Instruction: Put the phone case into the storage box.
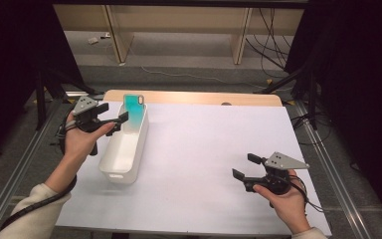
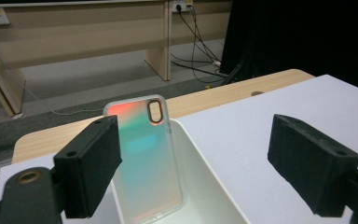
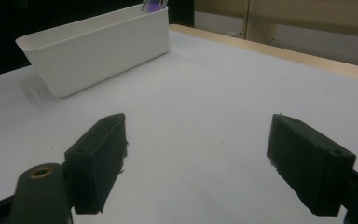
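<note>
phone case [image 1: 133, 112]: stands on end in the far end of the white bin [image 1: 124, 149], leaning against the far wall, camera cutout uppermost; iridescent teal with an orange top corner in the left gripper view.
long axis: the case runs near upright, tilted back toward 12 o'clock; the bin's long axis runs roughly 12 to 6 on the table.
left gripper [image 1: 110, 121]: your jaws are spread wide with nothing between them; they sit at the bin's far end, the case just at 3 o'clock of the tips in the high view, and dead ahead between the jaws in the left gripper view.
right gripper [image 1: 245, 166]: jaws likewise wide apart and empty, held over bare white table surface [image 1: 204, 149], well apart from the bin, which lies toward 10 o'clock from it.
nearer hand: your left, by a wide margin; judged, any grasp on the case falls to it.
hidden: the case's lower edge is cut off below the left jaw and the frame; whether it rests on the bin floor cannot be told. in the right gripper view just a sliver of the case tops the rim.
task: none stated; intent is inferred only.
</note>
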A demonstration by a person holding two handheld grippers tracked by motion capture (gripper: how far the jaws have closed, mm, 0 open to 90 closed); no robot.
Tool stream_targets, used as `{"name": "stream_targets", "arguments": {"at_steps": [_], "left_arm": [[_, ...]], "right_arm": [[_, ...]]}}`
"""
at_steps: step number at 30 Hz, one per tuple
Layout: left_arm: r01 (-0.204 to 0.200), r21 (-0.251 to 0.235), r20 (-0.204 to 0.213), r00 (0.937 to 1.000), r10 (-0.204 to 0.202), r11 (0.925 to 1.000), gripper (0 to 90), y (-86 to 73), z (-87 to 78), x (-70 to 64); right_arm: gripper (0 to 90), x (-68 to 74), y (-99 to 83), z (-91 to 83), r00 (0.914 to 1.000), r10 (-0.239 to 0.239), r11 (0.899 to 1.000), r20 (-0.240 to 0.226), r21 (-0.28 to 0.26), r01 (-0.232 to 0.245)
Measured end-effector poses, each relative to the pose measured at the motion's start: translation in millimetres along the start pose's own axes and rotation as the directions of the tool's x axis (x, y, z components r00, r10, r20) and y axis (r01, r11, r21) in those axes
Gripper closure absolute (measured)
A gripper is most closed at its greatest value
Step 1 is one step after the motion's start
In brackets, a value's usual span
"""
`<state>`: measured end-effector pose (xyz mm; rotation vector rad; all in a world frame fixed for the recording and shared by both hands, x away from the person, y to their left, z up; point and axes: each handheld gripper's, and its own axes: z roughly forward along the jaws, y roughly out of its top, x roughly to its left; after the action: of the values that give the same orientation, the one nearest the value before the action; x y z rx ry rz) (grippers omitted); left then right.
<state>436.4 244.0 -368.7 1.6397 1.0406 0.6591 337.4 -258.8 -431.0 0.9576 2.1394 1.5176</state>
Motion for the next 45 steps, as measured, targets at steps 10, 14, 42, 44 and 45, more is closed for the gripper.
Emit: {"name": "stream_targets", "arguments": {"at_steps": [10,14,42,44,45], "left_arm": [[-0.017,-0.005,0.028,0.9994,0.017,0.9998,13.3,-13.7,-19.3,-16.7],[-0.025,-0.005,0.039,0.9989,0.026,0.9997,9.7,-18.9,-24.9,-22.2],[-0.053,-0.067,0.142,0.9879,0.062,0.9964,2.0,-52.2,-51.9,-51.4],[-0.059,-0.065,0.147,0.9868,0.068,0.9961,2.0,-54.8,-52.6,-52.9],[-0.055,-0.065,0.15,0.9866,0.064,0.9964,2.0,-56.4,-52.6,-54.0]], "right_arm": [[21.0,0.3,1.4,-2.3,1.0,0.003,1.0,0.005,0.017,-0.003],[20.7,0.3,1.5,-2.0,1.0,0.004,1.0,0.007,0.01,-0.004],[19.7,1.1,3.2,-5.0,0.9999,-0.01,0.999,0.013,0.04,0.009],[19.7,0.7,2.0,-2.4,0.9998,-0.016,1.0,0.011,0.012,0.016],[19.7,0.9,2.0,-2.5,0.9999,-0.014,1.0,0.01,0.015,0.014]]}}
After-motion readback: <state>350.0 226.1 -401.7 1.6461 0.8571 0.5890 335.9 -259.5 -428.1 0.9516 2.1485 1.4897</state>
